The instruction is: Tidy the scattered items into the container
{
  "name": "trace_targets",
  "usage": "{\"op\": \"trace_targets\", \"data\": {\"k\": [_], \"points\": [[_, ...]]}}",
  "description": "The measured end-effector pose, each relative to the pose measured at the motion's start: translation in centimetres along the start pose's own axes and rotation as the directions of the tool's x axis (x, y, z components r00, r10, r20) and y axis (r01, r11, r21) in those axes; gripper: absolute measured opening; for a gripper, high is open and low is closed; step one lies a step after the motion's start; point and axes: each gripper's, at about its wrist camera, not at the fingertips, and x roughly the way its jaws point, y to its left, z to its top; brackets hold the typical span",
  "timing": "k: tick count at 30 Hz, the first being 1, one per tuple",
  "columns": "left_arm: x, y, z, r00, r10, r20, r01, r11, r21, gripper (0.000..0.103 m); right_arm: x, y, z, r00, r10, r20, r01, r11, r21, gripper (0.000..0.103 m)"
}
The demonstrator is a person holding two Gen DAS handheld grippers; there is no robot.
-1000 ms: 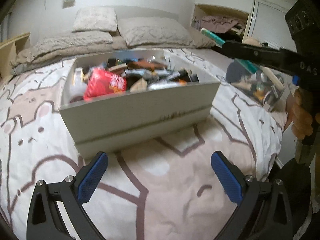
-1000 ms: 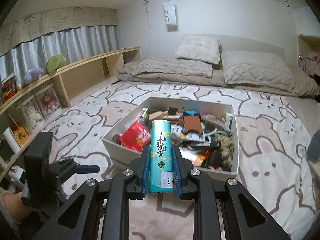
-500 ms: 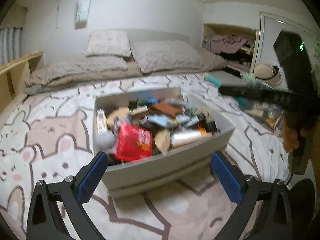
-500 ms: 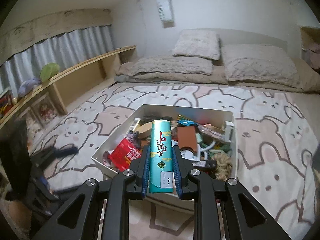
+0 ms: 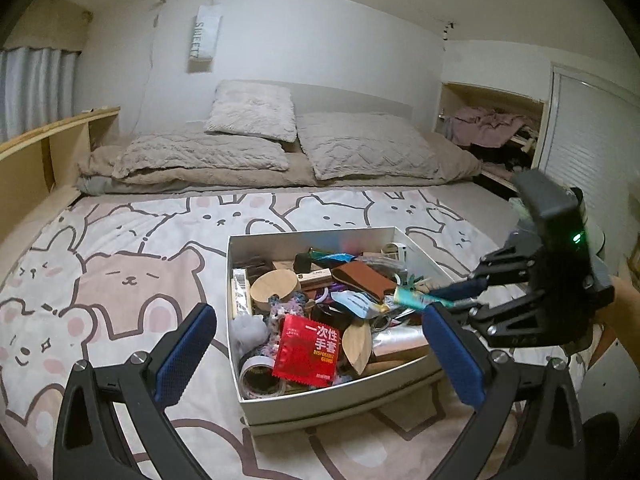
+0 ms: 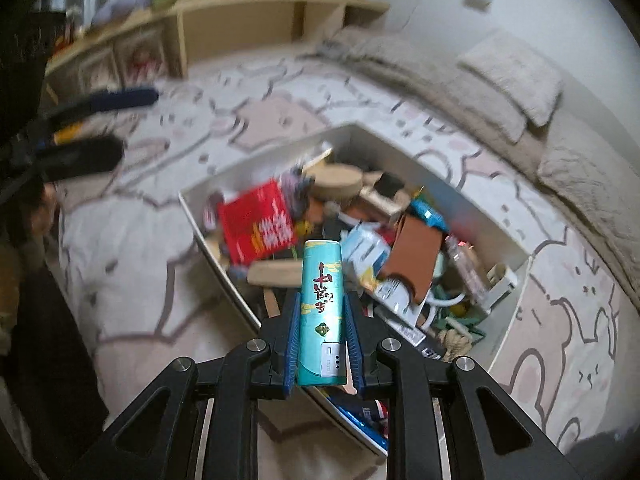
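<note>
Teal tube (image 6: 322,312), dark script printed lengthwise, clenched by right gripper (image 6: 322,344); left gripper (image 5: 320,360) fingers spread, empty.

teal tube (image 6: 322,312) | above box rim, seemingly | white box (image 5: 320,398) | heaped full

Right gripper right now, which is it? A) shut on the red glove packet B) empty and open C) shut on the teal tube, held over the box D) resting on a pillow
C: the right gripper has both blue pads pressed against the teal tube, which points over the near edge of the white box; the red glove packet lies inside the box.
</note>
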Motion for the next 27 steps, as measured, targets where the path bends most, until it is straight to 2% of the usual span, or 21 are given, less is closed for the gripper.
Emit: {"op": "trace_targets", "data": {"k": [3,6,9,11,13,14,18,20,24,27], "points": [[0.5,0.2,-0.4,1.000,-0.004,-0.016,0.004,1.000,-0.004,0.103,1.5,0.4,-0.2,0.997,0.017,-0.082,-0.022,0.997,-0.068,0.022],[1.1,0.3,-0.8,0.999,-0.002,-0.032,0.001,1.000,-0.007,0.103,3.2,0.5,-0.4,0.988,-0.012,-0.155,-0.006,0.993,-0.117,0.022],[1.7,0.4,-1.2,0.999,-0.012,-0.046,0.011,1.000,-0.016,0.103,3.9,-0.6,-0.4,0.981,-0.113,-0.157,0.095,0.989,-0.116,0.022],[2.0,0.3,-1.4,0.998,-0.013,-0.055,0.012,1.000,-0.012,0.103,3.7,-1.4,-0.5,0.981,-0.143,-0.132,0.132,0.987,-0.095,0.025],[2.2,0.2,-1.6,0.998,-0.010,-0.061,0.010,1.000,-0.006,0.103,3.3,-2.1,-0.7,0.982,-0.151,-0.114,0.145,0.988,-0.061,0.068],[2.2,0.2,-1.6,0.998,-0.009,-0.062,0.009,1.000,-0.005,0.103,3.2,-2.5,-0.8,0.982,-0.151,-0.114,0.147,0.988,-0.045,0.103],[2.2,0.2,-1.6,0.998,-0.010,-0.064,0.010,1.000,-0.010,0.103,2.9,-3.0,-1.3,0.978,-0.187,-0.092,0.187,0.982,-0.012,0.103],[2.0,0.1,-1.5,0.998,-0.014,-0.060,0.014,1.000,-0.015,0.103,2.2,-3.2,-1.3,0.976,-0.214,-0.046,0.216,0.976,0.031,0.103],[1.6,-0.2,-1.3,0.999,-0.012,-0.052,0.011,1.000,-0.014,0.103,-0.1,-3.3,-1.2,0.969,-0.236,0.073,0.222,0.962,0.159,0.103],[1.2,-0.4,-1.3,0.999,-0.012,-0.046,0.011,1.000,-0.023,0.103,-1.7,-2.8,-1.8,0.950,-0.269,0.156,0.228,0.944,0.240,0.103]]}}
